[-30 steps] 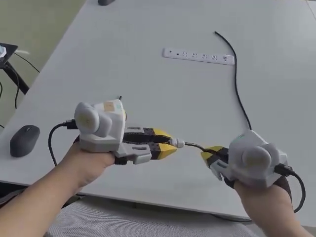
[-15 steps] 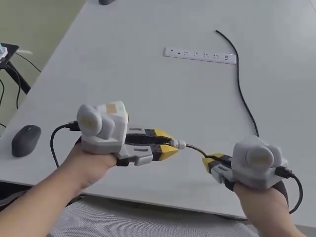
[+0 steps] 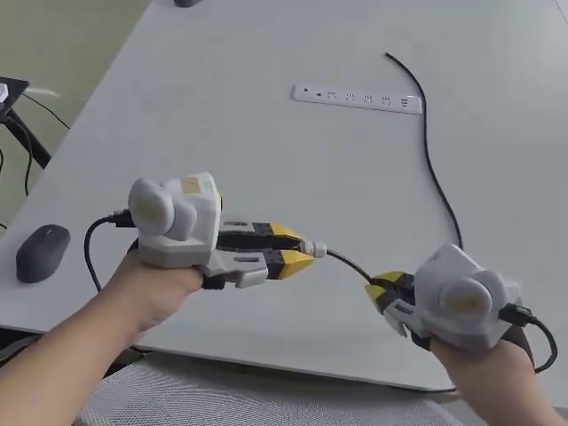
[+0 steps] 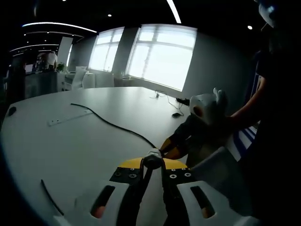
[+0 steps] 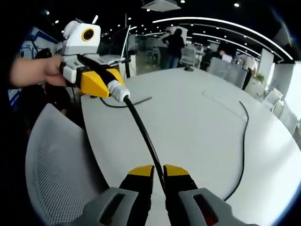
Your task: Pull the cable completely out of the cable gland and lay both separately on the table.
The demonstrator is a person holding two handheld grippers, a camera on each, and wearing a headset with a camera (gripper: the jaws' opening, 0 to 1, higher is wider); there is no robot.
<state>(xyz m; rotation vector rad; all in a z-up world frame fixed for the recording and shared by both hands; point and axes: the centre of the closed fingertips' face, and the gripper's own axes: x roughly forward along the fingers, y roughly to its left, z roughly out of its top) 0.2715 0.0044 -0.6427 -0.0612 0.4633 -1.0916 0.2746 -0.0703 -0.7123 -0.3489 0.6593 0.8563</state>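
A small white cable gland [image 3: 318,251] is pinched at the yellow tips of my left gripper [image 3: 306,252], held above the table's near edge. From it a black cable [image 3: 348,264] slopes right and down into my right gripper [image 3: 379,288], which is shut on it. In the left gripper view the gland [image 4: 152,158] sits between the shut jaws of the left gripper [image 4: 153,165], with the right gripper [image 4: 174,147] just beyond. In the right gripper view the cable [image 5: 144,134] runs from the right gripper [image 5: 159,170] up to the gland [image 5: 119,92]. The cable's long remainder [image 3: 432,169] lies across the table.
A white power strip [image 3: 356,98] lies farther back on the grey table [image 3: 222,115]. A dark mouse [image 3: 41,253] rests at the left edge. A mesh chair seat [image 3: 240,399] sits below the near edge. People stand far off in the right gripper view.
The grippers have drawn slightly apart. The right one has moved down and to the right, so a longer stretch of cable shows between it and the gland.
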